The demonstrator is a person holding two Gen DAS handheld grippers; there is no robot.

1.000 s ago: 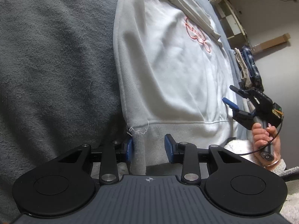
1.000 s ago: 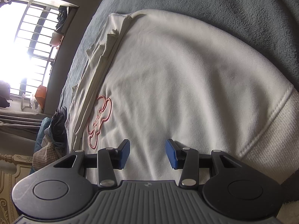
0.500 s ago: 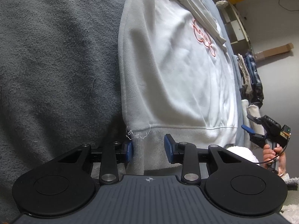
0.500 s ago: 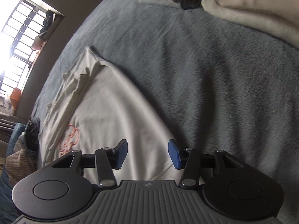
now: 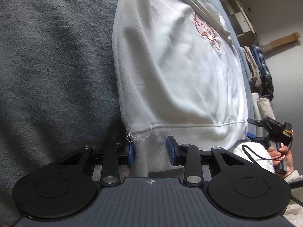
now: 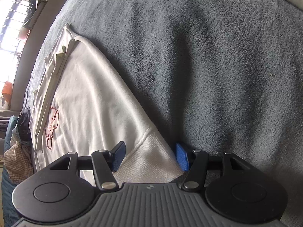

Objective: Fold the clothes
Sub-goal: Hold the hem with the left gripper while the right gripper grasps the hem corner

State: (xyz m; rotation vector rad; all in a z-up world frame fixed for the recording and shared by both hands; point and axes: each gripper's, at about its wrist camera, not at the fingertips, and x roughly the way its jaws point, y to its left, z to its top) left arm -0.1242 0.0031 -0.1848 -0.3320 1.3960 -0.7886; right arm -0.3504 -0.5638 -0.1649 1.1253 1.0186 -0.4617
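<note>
White sweatshirt [image 5: 185,79], flat on grey blanket [image 6: 217,56]. Right gripper [image 6: 150,156], newly returned, fingers apart astride hem corner; left gripper [image 5: 150,151] likewise apart. Fold-lift seems imminent.

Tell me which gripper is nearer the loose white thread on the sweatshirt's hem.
Left. The left gripper straddles the hem corner just below the loose thread on the white sweatshirt. The right gripper straddles the hem's opposite corner, well away.
</note>
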